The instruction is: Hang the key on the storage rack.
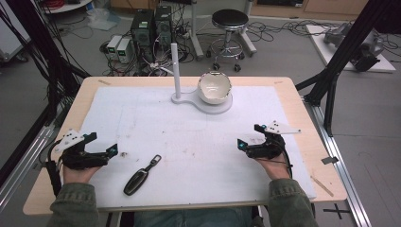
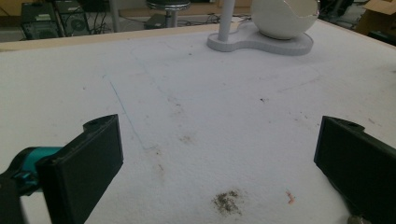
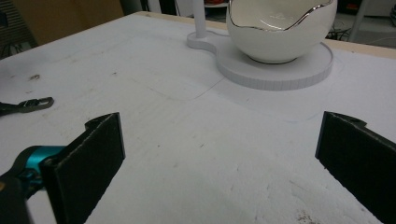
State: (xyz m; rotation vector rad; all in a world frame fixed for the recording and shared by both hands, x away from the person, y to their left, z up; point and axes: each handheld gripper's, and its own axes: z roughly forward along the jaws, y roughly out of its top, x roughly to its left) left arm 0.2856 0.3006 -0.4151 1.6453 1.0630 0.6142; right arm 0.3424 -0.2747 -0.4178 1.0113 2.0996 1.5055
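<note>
Bowl (image 2: pixel 285 18) cut off by top edge in left gripper view; post (image 3: pixel 200 18) likewise in right gripper view. Car key (image 3: pixel 25 106) cut at left edge, only clip end visible.

- A wooden worktop (image 1: pixel 302 142) carries a white mat (image 1: pixel 198 142), which is marked with faint smudges and a dark speck patch (image 2: pixel 227 202).
- Beyond the far edge of the worktop, a round black stool (image 1: pixel 229 21) stands on the grey floor.
- Two dark computer towers (image 1: pixel 151 26) sit left of the stool, among tangled cables (image 1: pixel 274 28).
- Black frame struts (image 1: pixel 340 56) rise at the right side.
</note>
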